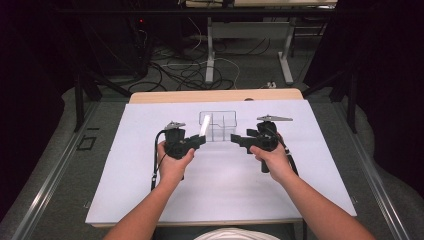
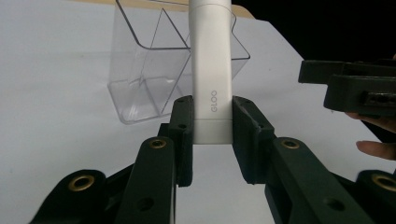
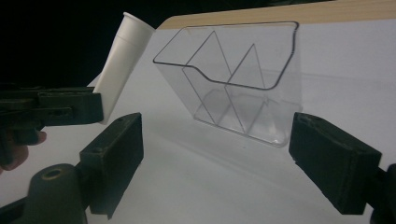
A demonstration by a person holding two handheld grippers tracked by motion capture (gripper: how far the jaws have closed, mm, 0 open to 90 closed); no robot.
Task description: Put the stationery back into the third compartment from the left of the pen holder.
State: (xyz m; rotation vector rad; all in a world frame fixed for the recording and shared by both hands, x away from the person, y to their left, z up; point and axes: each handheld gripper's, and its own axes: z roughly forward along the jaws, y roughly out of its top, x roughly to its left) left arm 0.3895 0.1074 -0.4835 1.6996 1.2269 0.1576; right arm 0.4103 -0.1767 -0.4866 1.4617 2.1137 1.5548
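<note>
up close, "gloo" lettering on clamped white tube [image 2: 212,79]

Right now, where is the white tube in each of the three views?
High view: the white tube is at centre, held by the left gripper, just left of the clear bin.
Left gripper view: upright at centre, clamped between the jaws.
Right gripper view: upper left, leaning.
Shared landmark: the clear bin.
</note>
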